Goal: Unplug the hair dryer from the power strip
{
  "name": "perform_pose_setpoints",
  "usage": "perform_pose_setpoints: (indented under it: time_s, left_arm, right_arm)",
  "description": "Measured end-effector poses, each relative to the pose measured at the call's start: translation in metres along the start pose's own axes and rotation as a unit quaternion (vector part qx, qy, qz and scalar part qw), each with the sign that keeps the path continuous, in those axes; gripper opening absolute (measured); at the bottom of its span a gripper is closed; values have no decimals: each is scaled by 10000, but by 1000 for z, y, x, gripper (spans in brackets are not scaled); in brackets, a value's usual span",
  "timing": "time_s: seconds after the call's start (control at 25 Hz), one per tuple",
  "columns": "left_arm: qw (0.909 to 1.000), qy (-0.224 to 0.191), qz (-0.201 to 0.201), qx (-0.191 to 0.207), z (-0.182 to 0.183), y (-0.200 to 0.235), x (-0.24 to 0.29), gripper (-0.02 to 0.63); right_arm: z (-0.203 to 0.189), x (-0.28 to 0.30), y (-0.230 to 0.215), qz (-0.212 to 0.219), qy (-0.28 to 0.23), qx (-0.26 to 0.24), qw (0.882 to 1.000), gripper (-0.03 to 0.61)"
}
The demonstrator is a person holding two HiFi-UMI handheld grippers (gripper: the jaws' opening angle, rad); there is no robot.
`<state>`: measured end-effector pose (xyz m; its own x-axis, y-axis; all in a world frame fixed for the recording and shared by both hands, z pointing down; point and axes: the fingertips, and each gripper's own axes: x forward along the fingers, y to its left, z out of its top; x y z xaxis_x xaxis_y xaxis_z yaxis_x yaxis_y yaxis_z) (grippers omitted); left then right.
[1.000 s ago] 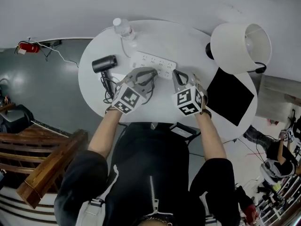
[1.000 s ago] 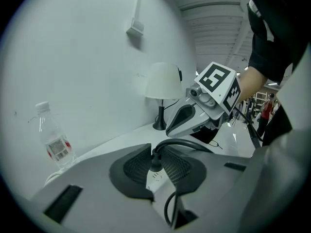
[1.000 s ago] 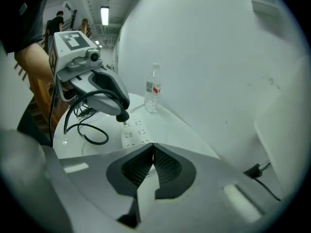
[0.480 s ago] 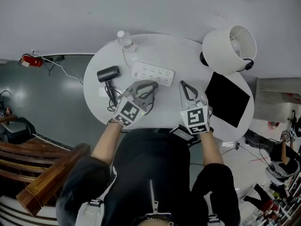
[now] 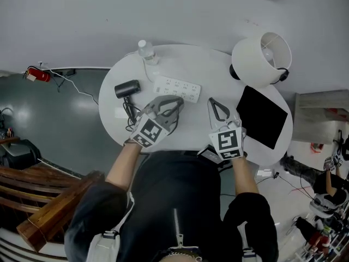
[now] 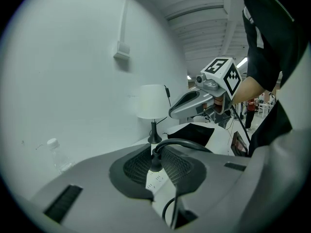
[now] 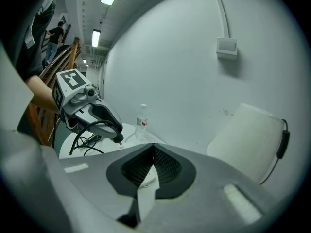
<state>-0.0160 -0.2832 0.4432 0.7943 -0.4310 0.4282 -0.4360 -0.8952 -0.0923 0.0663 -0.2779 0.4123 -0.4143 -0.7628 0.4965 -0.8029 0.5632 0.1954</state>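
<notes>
Over table [image 5: 180,59] — left claw [image 5: 173,107] pinches black plug [image 6: 155,163]; right claw [image 5: 214,102] closed, empty.

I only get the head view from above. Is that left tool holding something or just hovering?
Observer: The left gripper view shows the left tool clamped on a black plastic plug trailing a black cord.
Operator: Is it out of that long white power strip?
Observer: Yes; the right gripper view shows the plug hanging in the air, touching nothing.
Operator: And the right tool?
Observer: Its own view shows the jaws together, nothing between them.
</notes>
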Motion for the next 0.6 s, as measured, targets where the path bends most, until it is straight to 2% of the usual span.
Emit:
perform_pose_setpoints:
  time_s: [0.6]
  left_arm:
    - [10000, -7, 13, -16, -1, -7, -7, 58]
  right_arm:
    - [-6, -5, 10, 72, 105, -89, 9999, 5]
